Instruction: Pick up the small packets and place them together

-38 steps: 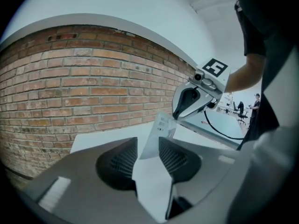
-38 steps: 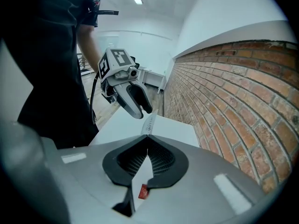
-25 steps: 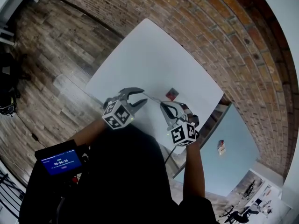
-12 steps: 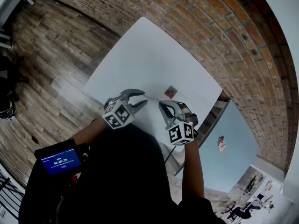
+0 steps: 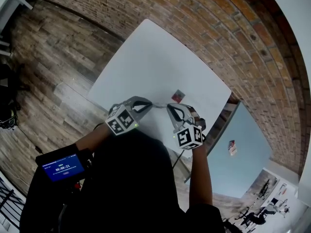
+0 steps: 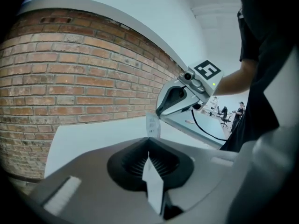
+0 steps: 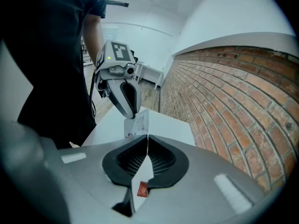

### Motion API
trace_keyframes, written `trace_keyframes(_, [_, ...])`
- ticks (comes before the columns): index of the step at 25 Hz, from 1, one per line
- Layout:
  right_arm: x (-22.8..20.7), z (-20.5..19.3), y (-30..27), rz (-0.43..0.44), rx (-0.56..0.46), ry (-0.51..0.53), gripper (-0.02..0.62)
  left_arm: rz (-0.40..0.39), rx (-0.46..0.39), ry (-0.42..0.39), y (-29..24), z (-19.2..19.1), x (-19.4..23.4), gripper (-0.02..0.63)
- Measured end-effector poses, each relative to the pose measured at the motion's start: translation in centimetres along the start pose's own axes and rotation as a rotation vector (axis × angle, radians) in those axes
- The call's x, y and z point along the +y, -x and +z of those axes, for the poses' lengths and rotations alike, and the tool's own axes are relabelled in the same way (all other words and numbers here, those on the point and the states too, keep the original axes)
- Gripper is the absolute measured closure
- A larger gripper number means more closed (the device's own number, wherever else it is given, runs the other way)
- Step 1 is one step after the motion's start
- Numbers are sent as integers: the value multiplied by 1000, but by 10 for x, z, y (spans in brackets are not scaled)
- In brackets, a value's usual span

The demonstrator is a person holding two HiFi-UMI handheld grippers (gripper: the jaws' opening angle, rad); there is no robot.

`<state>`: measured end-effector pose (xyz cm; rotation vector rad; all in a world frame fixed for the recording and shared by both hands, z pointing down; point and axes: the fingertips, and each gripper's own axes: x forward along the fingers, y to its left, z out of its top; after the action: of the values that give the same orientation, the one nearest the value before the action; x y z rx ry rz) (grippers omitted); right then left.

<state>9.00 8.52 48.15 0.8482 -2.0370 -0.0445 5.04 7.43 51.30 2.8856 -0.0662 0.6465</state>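
A thin white packet [image 5: 160, 104] hangs in the air over the white table [image 5: 146, 57], stretched between my two grippers. My left gripper [image 5: 151, 105] has just been closing and is now shut on one end of that packet [image 6: 153, 125]. The right gripper [image 5: 169, 106] is shut on the other end [image 7: 138, 124]. In the left gripper view the right gripper [image 6: 159, 113] faces me; in the right gripper view the left gripper [image 7: 130, 115] does. A small red packet [image 5: 178, 96] lies flat on the table just beyond them, and it shows under the right jaws [image 7: 142, 189].
The table stands against a brick wall [image 5: 228, 38], with its near edge under my hands. Wood floor [image 5: 53, 57] lies to the left. A pale blue surface [image 5: 243, 144] sits lower at the right. A small device with a blue screen [image 5: 60, 169] is at my left side.
The left gripper's jaws, wide apart in both earlier frames, have closed on the free end of the white packet held by the right gripper. Neither hand has shifted much.
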Motion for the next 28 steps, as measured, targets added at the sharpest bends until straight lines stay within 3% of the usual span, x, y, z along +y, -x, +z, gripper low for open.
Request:
trace_keyframes(7, [-11, -16, -4, -60, -55, -95, 554, 38, -2, -10, 2, 4, 6, 604])
trace_keyframes(10, [-15, -24, -3, -81, -115, -205, 520, 41, -18, -9, 3, 8, 8, 604])
trace_keyframes(13, [-11, -28, -3, -36, -192, -331, 490, 21, -43, -40, 6, 16, 9, 604])
trace_keyframes(17, [-8, -29, -6, -11, -247, -414, 415, 7, -69, -36, 11, 25, 15, 604])
trace_keyframes(22, [-16, -23, -5, 8, -359, -522, 393, -20, -86, -6, 10, 30, 8, 604])
trace_keyframes(28, [-17, -19, -6, 95, -397, -534, 293, -82, -133, -6, 10, 40, -5, 604])
